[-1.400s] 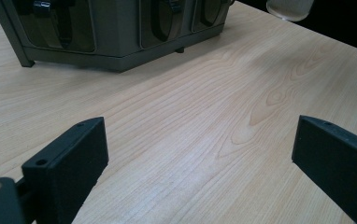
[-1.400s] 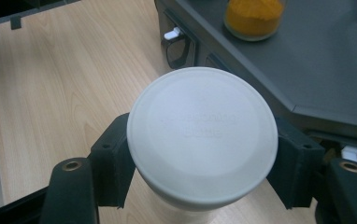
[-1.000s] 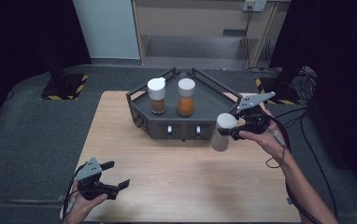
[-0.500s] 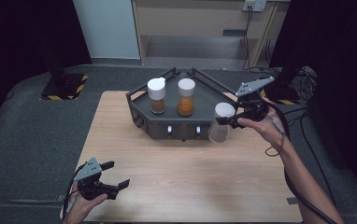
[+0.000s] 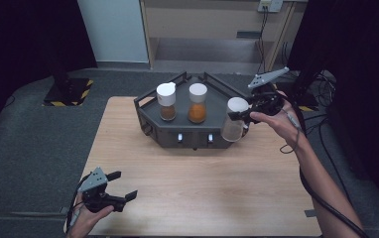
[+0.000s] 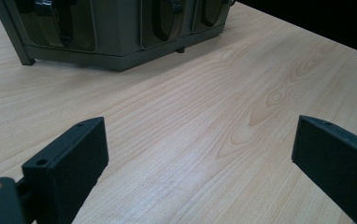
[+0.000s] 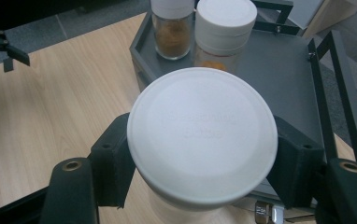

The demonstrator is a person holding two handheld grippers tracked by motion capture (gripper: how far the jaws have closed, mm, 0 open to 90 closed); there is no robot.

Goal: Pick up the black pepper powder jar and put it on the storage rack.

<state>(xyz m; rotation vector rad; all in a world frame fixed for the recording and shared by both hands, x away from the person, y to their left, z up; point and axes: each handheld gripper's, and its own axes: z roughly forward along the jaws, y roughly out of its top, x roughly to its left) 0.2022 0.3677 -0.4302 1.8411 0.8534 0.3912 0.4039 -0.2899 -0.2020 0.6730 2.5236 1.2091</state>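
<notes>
Right claw [image 5: 241, 115] clamps the empty clear jar [image 5: 233, 128] just under its white lid [image 7: 202, 133]: likely light, rigid, slippery. Left claw [image 5: 120, 186] open, idle over worktop [image 5: 217, 183].

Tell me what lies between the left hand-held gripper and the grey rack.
Only bare wooden table lies between the left hand-held gripper and the rack, per the high view.
</notes>
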